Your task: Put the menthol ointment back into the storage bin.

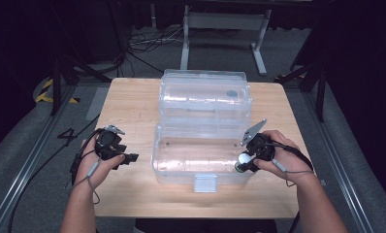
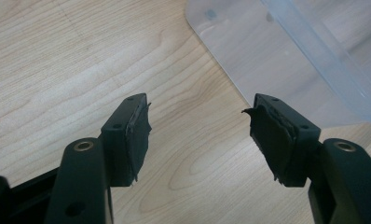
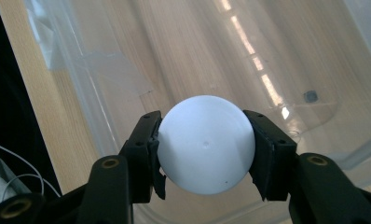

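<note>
A clear plastic box (image 1: 181,165) stands open in the middle of the wooden table, its lid (image 1: 205,94) thrown back behind it. My right gripper (image 1: 245,162) is shut on a white ball (image 1: 244,158) and holds it over the box's right front corner. In the right gripper view the white ball (image 3: 206,144) sits pressed between both pads, with the box's inside (image 3: 211,56) below it. My left gripper (image 1: 128,158) rests to the left of the box, over bare wood. In the left gripper view, my left gripper (image 2: 197,133) stands open with nothing in it, the box's corner (image 2: 249,51) ahead.
The box's latch tab (image 1: 205,183) hangs over its front wall. The table's front edge (image 1: 191,216) is close to the person's forearms. Beyond the table lie cables (image 1: 147,41) and a metal stand's feet (image 1: 259,58) on the floor.
</note>
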The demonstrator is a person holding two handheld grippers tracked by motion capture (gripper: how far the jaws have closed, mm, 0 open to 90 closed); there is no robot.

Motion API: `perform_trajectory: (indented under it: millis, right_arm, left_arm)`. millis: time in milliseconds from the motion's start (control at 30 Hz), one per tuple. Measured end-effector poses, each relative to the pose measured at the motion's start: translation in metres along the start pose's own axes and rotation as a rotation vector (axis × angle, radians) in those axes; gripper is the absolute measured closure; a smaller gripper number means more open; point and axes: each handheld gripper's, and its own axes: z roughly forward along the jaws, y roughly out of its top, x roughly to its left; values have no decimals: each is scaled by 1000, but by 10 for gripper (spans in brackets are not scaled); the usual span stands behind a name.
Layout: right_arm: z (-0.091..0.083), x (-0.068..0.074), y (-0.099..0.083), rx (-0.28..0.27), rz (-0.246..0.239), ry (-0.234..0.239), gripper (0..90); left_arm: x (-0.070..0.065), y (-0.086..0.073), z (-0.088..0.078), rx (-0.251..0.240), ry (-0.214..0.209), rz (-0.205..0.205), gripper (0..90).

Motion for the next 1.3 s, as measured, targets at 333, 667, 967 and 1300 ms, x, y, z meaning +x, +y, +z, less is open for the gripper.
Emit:
perform_trajectory:
  millis: [333,667,967,1300]
  right_arm:
    - [12,-3,0,38,4,13,506]
    - [22,-3,1,73,2,20,506]
    - [26,-5,1,90,-6,20,506]
    - [29,-5,4,108,-8,31,505]
  left_arm:
    - [0,0,1,5,-3,0,380]
    - [0,0,2,18,-5,13,376]
    - [0,0,5,40,-17,10,365]
    - [-1,-3,9,73,-17,15,361]
